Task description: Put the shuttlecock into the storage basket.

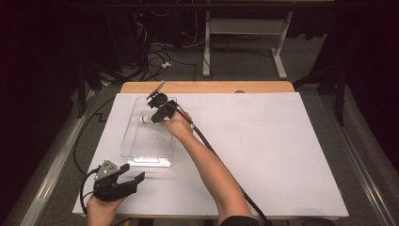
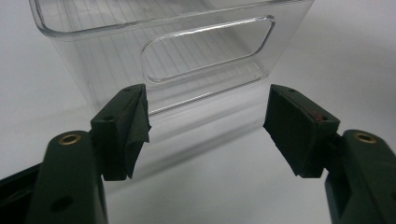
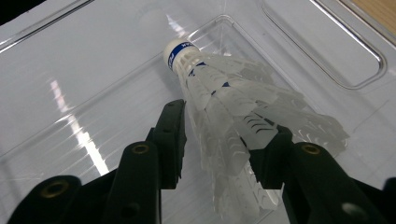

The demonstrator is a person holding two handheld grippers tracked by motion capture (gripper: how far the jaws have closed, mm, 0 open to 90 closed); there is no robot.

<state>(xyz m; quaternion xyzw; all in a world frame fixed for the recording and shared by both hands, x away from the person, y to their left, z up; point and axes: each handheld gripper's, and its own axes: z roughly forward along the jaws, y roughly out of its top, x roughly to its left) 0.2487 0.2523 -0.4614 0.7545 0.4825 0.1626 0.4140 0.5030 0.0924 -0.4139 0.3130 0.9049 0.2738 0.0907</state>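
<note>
A white plastic shuttlecock (image 3: 224,93) with a blue-banded cork lies inside a clear plastic bin (image 3: 327,56), cork pointing away from the camera. My right gripper (image 3: 227,121) reaches into the bin with its jaws on either side of the skirt; a gap shows at the left pad, so it is open. From above, the shuttlecock (image 1: 146,119) sits at the far end of the bin (image 1: 127,141), just left of the right gripper (image 1: 157,115). My left gripper (image 1: 134,171) rests open near the table's front left corner. Its jaws (image 2: 208,107) point at the bin's near wall (image 2: 93,56), with nothing between them.
A white sheet (image 1: 263,150) covers the table, with a wooden strip (image 1: 207,87) along the far edge. The right gripper's black cable (image 1: 221,165) trails along the forearm to the front edge. Desk legs and cables stand on the floor beyond.
</note>
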